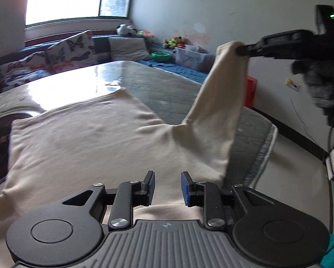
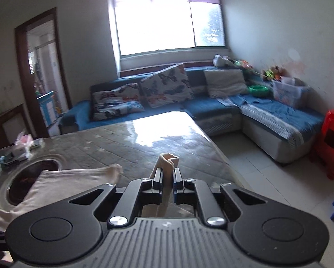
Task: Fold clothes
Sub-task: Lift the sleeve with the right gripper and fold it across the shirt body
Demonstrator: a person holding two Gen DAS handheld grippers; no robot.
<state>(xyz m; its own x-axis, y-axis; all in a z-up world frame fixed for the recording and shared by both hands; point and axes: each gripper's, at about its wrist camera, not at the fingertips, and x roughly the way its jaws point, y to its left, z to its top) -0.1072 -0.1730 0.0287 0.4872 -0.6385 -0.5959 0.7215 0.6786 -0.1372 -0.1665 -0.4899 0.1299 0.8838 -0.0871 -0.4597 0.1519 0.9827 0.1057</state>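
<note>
the cream shirt (image 1: 88,138) lies spread on the padded table (image 1: 162,93), filling the left wrist view from 9 o'clock through the centre. its sleeve (image 1: 220,102) is pulled up toward 2 o'clock, where the right gripper (image 1: 239,50) is clenched on the cuff; in the right wrist view the cuff (image 2: 168,158) pokes out between that gripper's fingers. the left gripper (image 1: 167,186) hovers at 6 o'clock over the shirt, jaws parted, nothing between them.

judging from this, the step is folding the sleeve inward. to do it well, carry the cuff across toward 9 o'clock, keep the sleeve taut, lay it flat on the body, and let the left gripper pin the shoulder seam.

no brand or writing is readable; only a small round mark on each gripper's body.
</note>
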